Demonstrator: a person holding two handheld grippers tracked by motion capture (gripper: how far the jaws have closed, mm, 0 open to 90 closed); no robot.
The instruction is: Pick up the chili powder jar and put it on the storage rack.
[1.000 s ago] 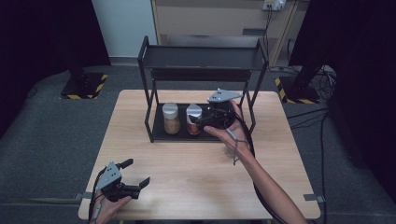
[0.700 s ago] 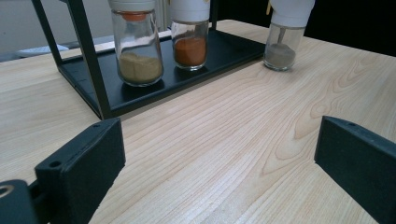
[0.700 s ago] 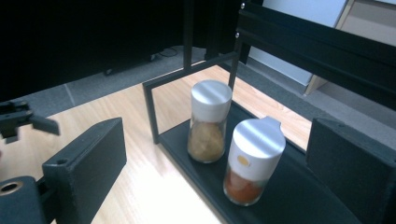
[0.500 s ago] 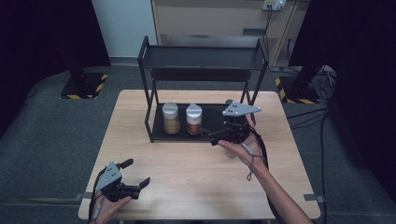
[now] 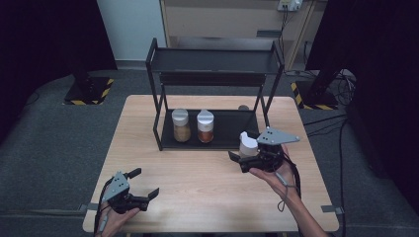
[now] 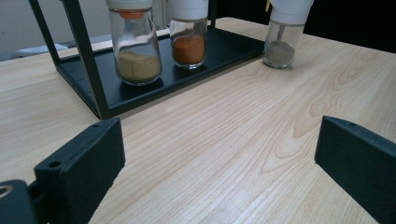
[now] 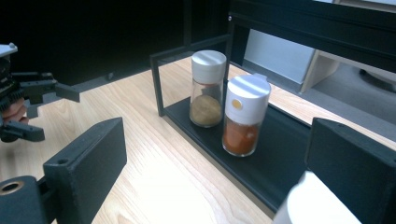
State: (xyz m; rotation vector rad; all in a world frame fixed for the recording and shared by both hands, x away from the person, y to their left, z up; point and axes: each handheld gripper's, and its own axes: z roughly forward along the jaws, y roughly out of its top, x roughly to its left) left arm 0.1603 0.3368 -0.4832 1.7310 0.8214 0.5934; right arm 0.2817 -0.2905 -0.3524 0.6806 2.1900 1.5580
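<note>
Grey jar [image 5: 248, 144]: on the table just in front of the rack [image 5: 215, 66], beside the right gripper [image 5: 236, 161], whose jaws stand apart, unclamped. Step judged: jar set down outside the rack; next, a clear withdrawal or regrasp. Left gripper [image 5: 143, 183]: jaws apart, idle near the table's front edge.

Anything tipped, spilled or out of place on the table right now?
Nothing spilled or tipped. The yellow spice jar and orange spice jar stand upright on the rack's bottom shelf; the grey-powder jar stands off the rack by the right gripper.
</note>
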